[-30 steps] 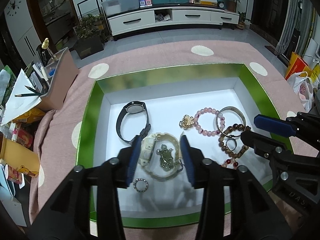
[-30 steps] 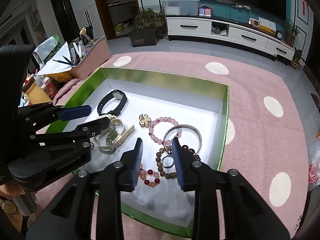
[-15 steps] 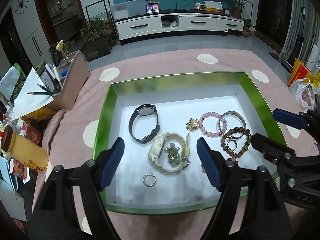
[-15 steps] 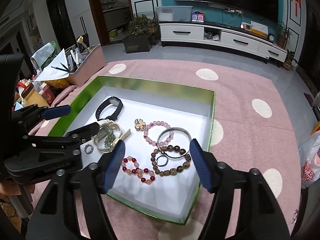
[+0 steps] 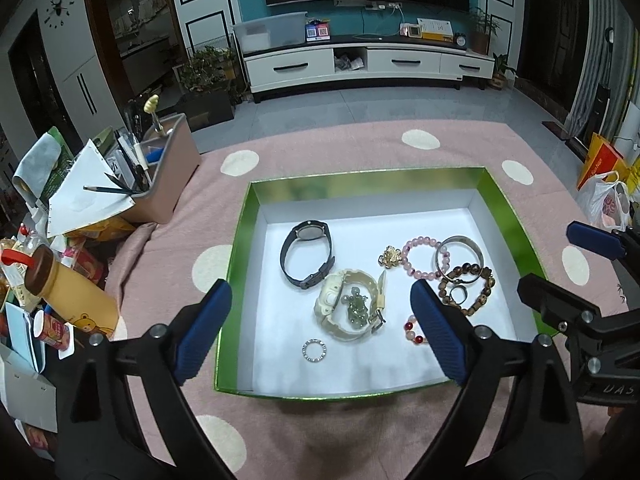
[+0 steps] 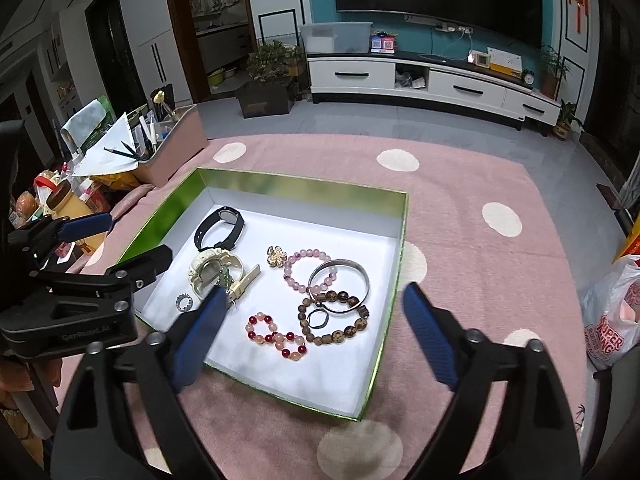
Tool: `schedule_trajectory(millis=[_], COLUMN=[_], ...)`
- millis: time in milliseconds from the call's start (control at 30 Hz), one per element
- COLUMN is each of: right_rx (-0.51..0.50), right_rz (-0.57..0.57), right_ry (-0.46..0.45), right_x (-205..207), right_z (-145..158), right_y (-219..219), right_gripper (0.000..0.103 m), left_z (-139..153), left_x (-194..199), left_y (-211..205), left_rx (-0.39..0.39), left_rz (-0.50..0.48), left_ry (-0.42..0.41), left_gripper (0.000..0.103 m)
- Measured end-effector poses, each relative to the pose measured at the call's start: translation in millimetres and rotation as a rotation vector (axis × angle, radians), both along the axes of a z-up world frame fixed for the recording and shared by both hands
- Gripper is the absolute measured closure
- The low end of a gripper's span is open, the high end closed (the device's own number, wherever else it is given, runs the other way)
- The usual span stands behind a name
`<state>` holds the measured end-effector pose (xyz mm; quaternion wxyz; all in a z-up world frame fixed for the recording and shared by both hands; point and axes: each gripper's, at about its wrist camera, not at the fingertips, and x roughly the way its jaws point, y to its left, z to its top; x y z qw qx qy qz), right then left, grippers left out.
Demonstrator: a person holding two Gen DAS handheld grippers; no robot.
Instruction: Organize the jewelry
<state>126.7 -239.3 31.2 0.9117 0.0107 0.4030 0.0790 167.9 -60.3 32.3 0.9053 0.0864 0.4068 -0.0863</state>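
Both tools (image 5: pixel 320 330) (image 6: pixel 310 332) have just spread wide, empty, and lifted back — next, pinch the light, slippery red bead bracelet (image 6: pixel 276 336) across its strand.

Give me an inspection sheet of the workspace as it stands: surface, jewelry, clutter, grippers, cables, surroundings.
Surface: pink rug with cream dots; green tray with a white floor lies on it.
Job's things: all inside the tray: black watch, cream watch with green beads in its loop, small ring, pink bead bracelet, silver bangle, brown bead bracelet, red bead bracelet, gold flower charm.
Clutter: pink organizer with pens, papers and bottles left of the rug.
Grippers: left gripper and right gripper open, holding nothing, jaws just opened.
Cables: some on the wall under the TV.
Surroundings: white TV cabinet, potted plants, plastic bag.
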Motion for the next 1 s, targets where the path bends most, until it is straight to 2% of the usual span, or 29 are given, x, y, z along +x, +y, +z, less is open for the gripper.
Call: schedule_trajectory(millis=[133,300,567,867,1000], right_rx=[-0.012,-0.034,-0.056,-0.058,-0.064], right_rz=[-0.005,-0.013,-0.027,-0.036,-0.033], right_ry=[-0.01,-0.035,-0.053,-0.06,-0.071], right_x=[-6.8,-15.5,-24.1,-26.0,-26.0], right_z=[8.1,19.0,30.4,41.2,46.7], right_y=[2.0,6.4,11.5,14.2,16.2], right_gripper=[0.009,0.001,0.001,0.001,0.001], left_z=[8.4,18.2,32.4,38.8,43.5], left_x=[-6.3,-13.0,-25.7,-28.1,-27.9], left_y=[3.8,6.2,6.9,4.7,7.3], left_rx=[-0.007,-0.013,-0.017,0.03,0.015], left_rz=[0.002,0.011,0.009,0.044,0.05], left_ry=[-0.01,-0.018,-0.032,-0.014,-0.008], left_gripper=[0.007,0.005,0.002,0.002,0.002])
